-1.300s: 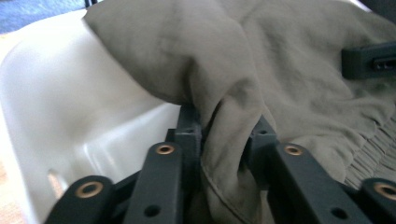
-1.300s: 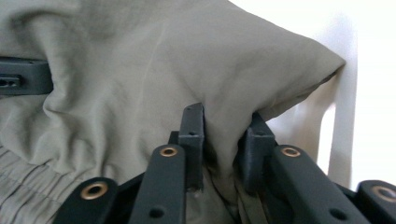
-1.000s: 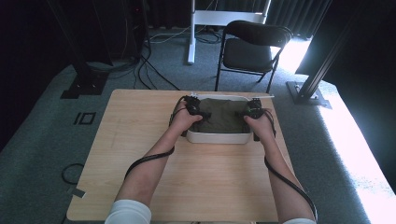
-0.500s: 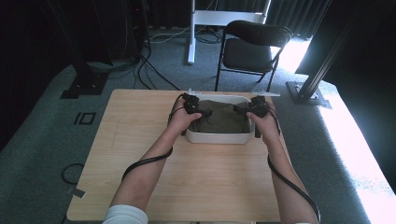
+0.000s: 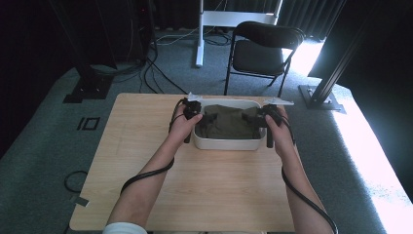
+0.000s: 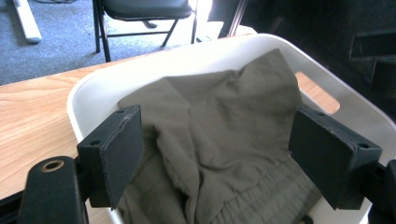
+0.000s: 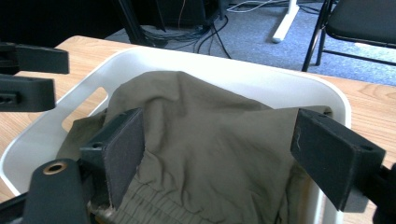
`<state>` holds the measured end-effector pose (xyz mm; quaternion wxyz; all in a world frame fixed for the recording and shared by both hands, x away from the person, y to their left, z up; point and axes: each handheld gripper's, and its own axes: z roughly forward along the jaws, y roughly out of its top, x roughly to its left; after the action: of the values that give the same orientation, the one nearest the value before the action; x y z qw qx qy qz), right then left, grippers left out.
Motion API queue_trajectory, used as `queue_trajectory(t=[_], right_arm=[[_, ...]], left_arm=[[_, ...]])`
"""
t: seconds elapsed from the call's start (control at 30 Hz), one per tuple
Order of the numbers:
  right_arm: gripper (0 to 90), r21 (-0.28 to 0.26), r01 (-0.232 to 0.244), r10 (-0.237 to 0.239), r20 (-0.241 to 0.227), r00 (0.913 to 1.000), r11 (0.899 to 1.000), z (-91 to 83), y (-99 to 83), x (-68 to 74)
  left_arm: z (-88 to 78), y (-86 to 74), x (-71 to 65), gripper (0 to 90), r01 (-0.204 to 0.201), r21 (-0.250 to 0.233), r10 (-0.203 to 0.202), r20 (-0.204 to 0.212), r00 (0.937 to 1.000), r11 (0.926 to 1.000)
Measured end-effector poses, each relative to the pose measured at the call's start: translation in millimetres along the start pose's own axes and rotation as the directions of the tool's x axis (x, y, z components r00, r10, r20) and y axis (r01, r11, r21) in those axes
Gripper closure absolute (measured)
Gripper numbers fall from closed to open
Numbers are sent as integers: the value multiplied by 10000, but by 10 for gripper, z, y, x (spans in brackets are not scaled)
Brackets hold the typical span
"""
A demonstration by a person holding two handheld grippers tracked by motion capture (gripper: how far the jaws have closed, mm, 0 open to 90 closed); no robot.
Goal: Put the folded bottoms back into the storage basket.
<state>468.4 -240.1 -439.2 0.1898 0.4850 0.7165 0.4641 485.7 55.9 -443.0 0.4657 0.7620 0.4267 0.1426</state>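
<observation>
A white tub stands at the far middle of the wooden table, with an olive-green garment crumpled inside it. My left gripper hangs over the tub's left end and my right gripper over its right end, facing each other. In the left gripper view the gripper is open above the garment and the tub rim. In the right gripper view the gripper is open over the garment. Both pairs of jaws have just been opening, with cloth lying loose between them and no pad pressing on it.
A black folding chair stands behind the table, beside a white stand leg. Cables lie on the grey carpet at the back left. A black metal post rises at the right. Bare tabletop stretches in front of the tub.
Both grippers have lifted a little off the garment and their jaws now stand wider apart. The garment stays in the tub.
</observation>
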Motion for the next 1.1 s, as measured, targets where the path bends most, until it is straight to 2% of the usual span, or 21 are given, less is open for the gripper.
queue_trajectory(t=[0.13, 0.2, 0.23, 0.3, 0.33, 0.37, 0.4, 0.57, 0.77, 0.87, 0.93, 1.1], right_arm=[[175, -79, 84, -83, 117, 9999, 9999, -38, -9, -3], [175, -139, 179, -177, 118, 9998, 9997, -81, -30, 4], [175, -115, 399, -396, 176, 9991, 9991, -112, -53, 20], [175, -116, 471, -469, 228, 9986, 9988, -122, -61, 27], [173, -89, 521, -519, 253, 9983, 9986, -137, -75, 34], [139, -22, 862, -862, 149, 9962, 9963, -162, -110, 47], [141, 44, 970, -971, 126, 9952, 9953, -174, -129, 57], [141, 25, 1010, -1010, 37, 9949, 9949, -222, -235, 105], [141, -56, 1115, -1115, -64, 9937, 9937, -316, -356, 141], [138, 18, 1488, -1488, 72, 9888, 9889, -385, -417, 168], [138, 35, 1624, -1624, -13, 9867, 9867, -433, -462, 193], [137, -69, 1738, -1739, -158, 9846, 9848, -535, -578, 242]], left_arm=[[-45, -61, -6, 196, -157, 45, 157, 74, 9998, 9999], [-75, -125, -22, 196, -419, 186, 417, 128, 9990, 9989], [-100, -161, -30, 196, -415, 189, 412, 134, 9991, 9990], [-117, -177, -34, 196, -426, 189, 423, 141, 9990, 9989], [-153, -207, -46, 196, -629, 226, 626, 125, 9980, 9978], [-175, -219, -53, 196, -693, 214, 691, 96, 9976, 9974], [-198, -234, -60, 196, -716, 185, 714, 121, 9974, 9973], [-306, -318, -99, 196, -875, 168, 873, 141, 9961, 9960], [-405, -392, -163, 196, -1243, 62, 1242, 132, 9922, 9922], [-480, -458, -243, 196, -1448, -21, 1448, 233, 9892, 9895], [-514, -494, -285, 196, -1520, -34, 1520, 300, 9879, 9884], [-593, -604, -363, 196, -1804, 23, 1802, 354, 9830, 9836]])
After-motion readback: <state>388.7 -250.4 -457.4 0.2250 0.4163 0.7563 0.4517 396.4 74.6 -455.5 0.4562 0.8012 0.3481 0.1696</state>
